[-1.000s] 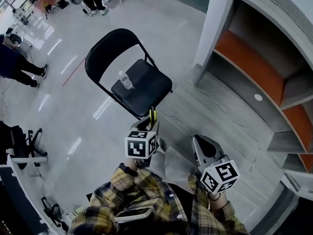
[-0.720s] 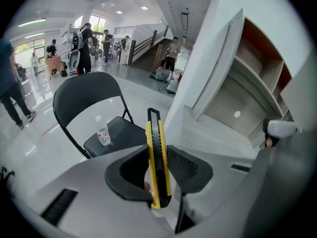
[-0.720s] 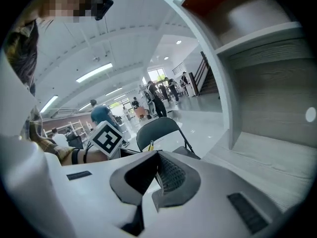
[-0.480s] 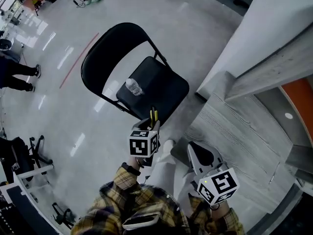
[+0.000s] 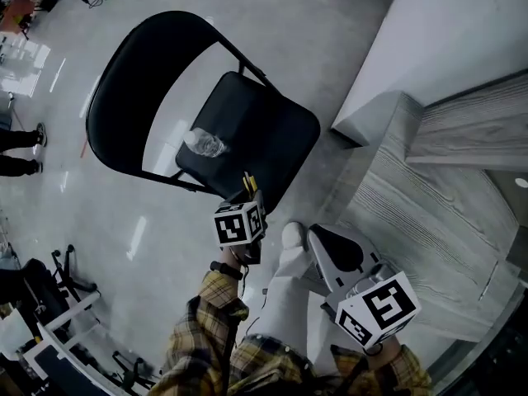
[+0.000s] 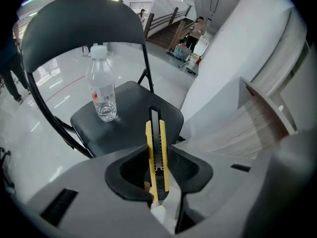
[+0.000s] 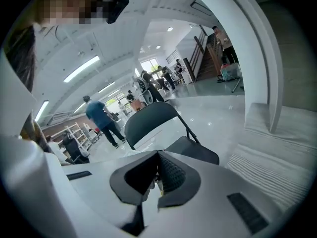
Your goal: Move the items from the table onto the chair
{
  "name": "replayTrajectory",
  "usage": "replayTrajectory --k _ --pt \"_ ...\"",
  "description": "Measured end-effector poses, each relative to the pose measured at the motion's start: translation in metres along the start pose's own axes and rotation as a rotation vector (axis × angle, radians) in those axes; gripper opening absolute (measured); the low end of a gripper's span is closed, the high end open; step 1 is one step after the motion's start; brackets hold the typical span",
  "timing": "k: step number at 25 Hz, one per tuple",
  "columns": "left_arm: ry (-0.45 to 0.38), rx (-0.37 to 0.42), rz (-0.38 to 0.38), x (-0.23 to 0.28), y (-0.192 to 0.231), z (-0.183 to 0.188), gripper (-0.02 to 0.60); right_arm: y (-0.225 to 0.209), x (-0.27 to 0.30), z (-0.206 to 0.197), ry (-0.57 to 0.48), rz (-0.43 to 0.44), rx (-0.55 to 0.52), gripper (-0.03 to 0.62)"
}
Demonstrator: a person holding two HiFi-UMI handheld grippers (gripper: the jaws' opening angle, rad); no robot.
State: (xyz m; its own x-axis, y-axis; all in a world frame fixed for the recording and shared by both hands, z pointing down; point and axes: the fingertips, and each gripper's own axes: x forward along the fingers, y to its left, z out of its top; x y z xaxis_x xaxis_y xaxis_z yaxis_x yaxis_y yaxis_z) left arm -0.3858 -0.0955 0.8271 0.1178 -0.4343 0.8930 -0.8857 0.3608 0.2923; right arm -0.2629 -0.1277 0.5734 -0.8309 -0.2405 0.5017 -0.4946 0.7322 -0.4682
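Observation:
A black folding chair (image 5: 272,130) stands on the glossy floor with a clear water bottle (image 5: 202,144) upright on its seat. My left gripper (image 5: 250,193) hangs just short of the seat's near edge. It is shut on a yellow utility knife (image 5: 247,181) that sticks out forward between the jaws. In the left gripper view the knife (image 6: 157,152) points at the seat (image 6: 133,120), and the bottle (image 6: 101,90) stands left of it. My right gripper (image 5: 328,246) is lower right, over the person's light trouser leg, shut and empty (image 7: 157,175).
Grey wood-grain steps (image 5: 429,196) and a white wall block (image 5: 445,40) rise right of the chair. Wheeled office chairs (image 5: 49,295) stand at the lower left. People (image 7: 101,115) stand far off across the hall.
The chair now looms larger and nearer in the head view. My left gripper with the knife has come closer to the seat's front edge. The right gripper keeps its place beside the leg.

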Motion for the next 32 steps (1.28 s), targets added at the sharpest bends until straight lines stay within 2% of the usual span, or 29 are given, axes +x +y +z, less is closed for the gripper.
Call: replayTrajectory --k 9,18,26,32 --pt "0.087 0.055 0.032 0.080 0.031 -0.014 0.117 -0.001 0.047 -0.012 0.062 0.021 0.014 0.017" --pt "0.159 0.070 0.051 0.111 0.039 -0.017 0.115 0.000 0.055 -0.012 0.075 0.021 0.037 0.017" --pt "0.116 0.052 0.046 0.103 0.045 -0.013 0.117 0.003 0.050 -0.013 0.075 0.015 0.023 0.017" --pt "0.019 0.011 0.035 0.067 0.034 0.001 0.112 0.006 0.034 -0.007 0.057 -0.002 0.000 0.017"
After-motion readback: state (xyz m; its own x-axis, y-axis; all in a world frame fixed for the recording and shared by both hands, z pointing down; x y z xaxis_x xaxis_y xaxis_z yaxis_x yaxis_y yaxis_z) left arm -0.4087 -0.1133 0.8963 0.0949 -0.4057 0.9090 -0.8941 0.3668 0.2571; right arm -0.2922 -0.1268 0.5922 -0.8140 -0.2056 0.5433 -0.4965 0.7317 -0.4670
